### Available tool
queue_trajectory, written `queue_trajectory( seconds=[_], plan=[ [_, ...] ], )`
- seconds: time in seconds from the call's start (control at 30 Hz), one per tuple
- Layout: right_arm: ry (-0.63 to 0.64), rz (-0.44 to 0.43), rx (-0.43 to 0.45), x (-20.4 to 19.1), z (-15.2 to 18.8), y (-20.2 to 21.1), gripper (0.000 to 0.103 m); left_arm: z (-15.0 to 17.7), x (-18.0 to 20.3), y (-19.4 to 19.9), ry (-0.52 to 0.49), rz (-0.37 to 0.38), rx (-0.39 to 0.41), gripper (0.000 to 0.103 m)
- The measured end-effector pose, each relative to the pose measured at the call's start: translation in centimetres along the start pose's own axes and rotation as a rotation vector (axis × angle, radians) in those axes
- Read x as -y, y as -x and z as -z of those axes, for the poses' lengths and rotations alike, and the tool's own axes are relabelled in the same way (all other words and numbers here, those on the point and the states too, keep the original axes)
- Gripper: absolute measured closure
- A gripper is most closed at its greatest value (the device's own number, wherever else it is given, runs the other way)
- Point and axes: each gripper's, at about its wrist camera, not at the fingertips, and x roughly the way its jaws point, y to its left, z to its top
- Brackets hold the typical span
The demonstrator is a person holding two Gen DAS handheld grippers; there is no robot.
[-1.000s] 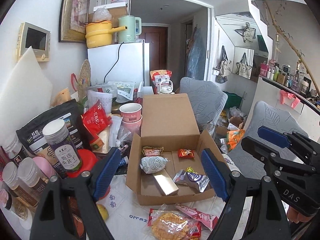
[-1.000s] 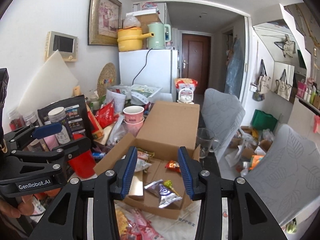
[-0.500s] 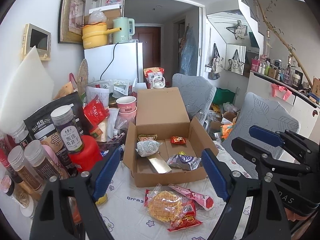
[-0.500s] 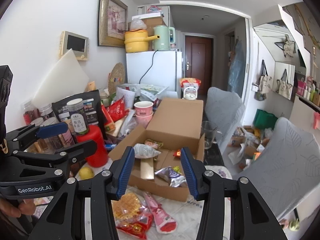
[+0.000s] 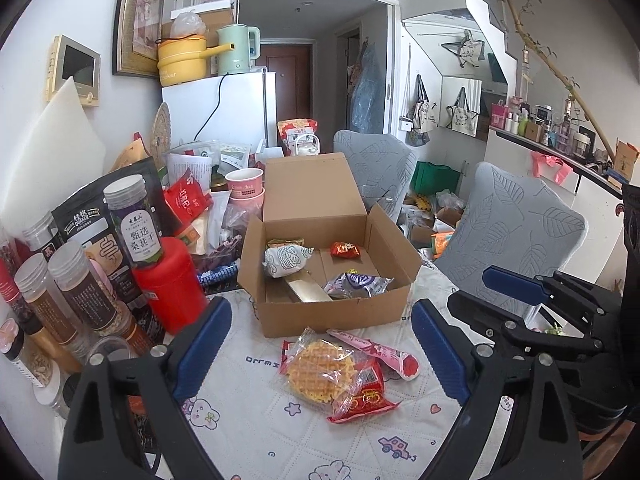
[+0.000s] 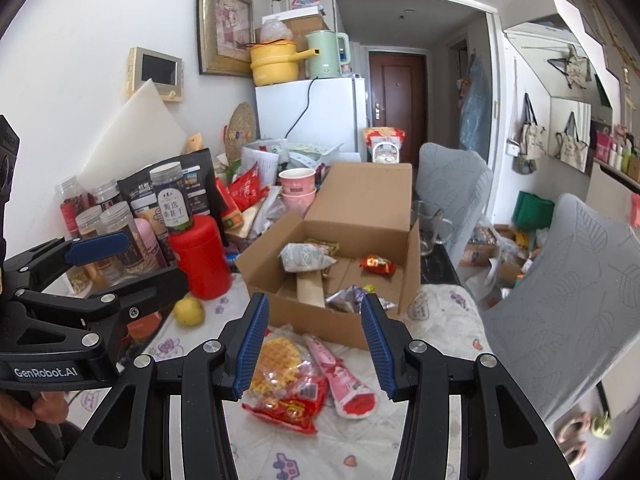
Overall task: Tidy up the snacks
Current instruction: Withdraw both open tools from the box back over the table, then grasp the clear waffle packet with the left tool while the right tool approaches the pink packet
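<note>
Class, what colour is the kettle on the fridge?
Pale green kettle; clearest in the right wrist view.

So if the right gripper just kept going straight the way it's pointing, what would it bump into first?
Probably the loose snack packets on the tablecloth: the waffle packet and pink wrapper lie between its open fingers, before the cardboard box. Depth is hard to judge.

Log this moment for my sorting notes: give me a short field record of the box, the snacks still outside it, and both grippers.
box: open cardboard box on the patterned tablecloth, lid flap up
inside box: white packet, small red packet, purple packet, gold bar
outside box: waffle packet, pink packet, red packet, lying in front of the box
left gripper: jaws opening, nothing between them
right gripper: jaws apart, empty, above the loose snacks
beside box: red canister, jars
</note>
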Motion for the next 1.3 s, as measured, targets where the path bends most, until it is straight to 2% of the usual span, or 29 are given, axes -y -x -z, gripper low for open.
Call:
queue_trajectory(
  seconds=[0.27,0.57,0.8,0.87,1.07,1.3],
  plan=[
    [-0.007,-0.007,-0.056,0.0,2.6,-0.7,0.055,2.3,0.1,-1.0,-0.001,0.030,-0.063,0.010],
    [-0.034,-0.030,-0.130,0.5,5.4,-3.0,0.055,5.0,-0.2,-3.9,0.017,0.086,-0.161,0.010],
    [-0.049,-0.039,-0.201,1.2,7.5,-5.3,0.055,6.8,0.1,-6.1,-0.009,0.090,-0.218,0.010],
    [-0.061,-0.042,-0.224,1.4,8.1,-6.0,0.050,7.4,-0.1,-6.8,-0.007,0.092,-0.234,0.010],
    [-0.096,-0.039,-0.284,2.3,9.7,-7.9,0.045,8.8,-1.0,-8.7,0.014,0.107,-0.285,0.010],
    [-0.114,-0.035,-0.346,3.4,10.8,-9.9,0.045,9.9,-1.1,-11.4,0.012,0.143,-0.340,0.010]
  ],
)
